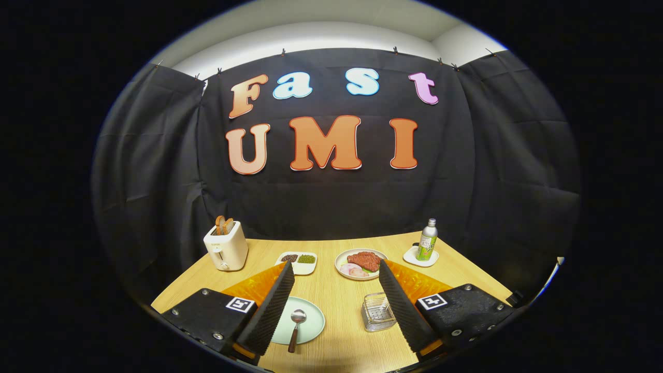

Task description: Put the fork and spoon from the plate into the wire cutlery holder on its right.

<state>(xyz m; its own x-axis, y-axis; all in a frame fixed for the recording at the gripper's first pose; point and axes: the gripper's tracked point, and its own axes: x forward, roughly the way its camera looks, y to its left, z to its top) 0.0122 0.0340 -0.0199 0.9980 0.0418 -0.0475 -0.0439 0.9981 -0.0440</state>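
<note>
While the gripper (pixel 336 290) hangs wide open and empty above the table (pixel 342 295), the spoon (pixel 296 326) lies on the plate (pixel 313 324) between its fingers, holder (pixel 378 312) just right. Fork seems already inside. Next: descend, close on the spoon's handle.

gripper (pixel 336 303): fingers spread wide, holding nothing, above table (pixel 336 290)
plate (pixel 311 324): beside left finger
spoon (pixel 296 325): on plate
holder (pixel 377 312): touching right finger's inner side; contents unclear

Gripper (pixel 336 305) held above the table, fingers (pixel 272 308) spread wide apart, nothing between them
</note>
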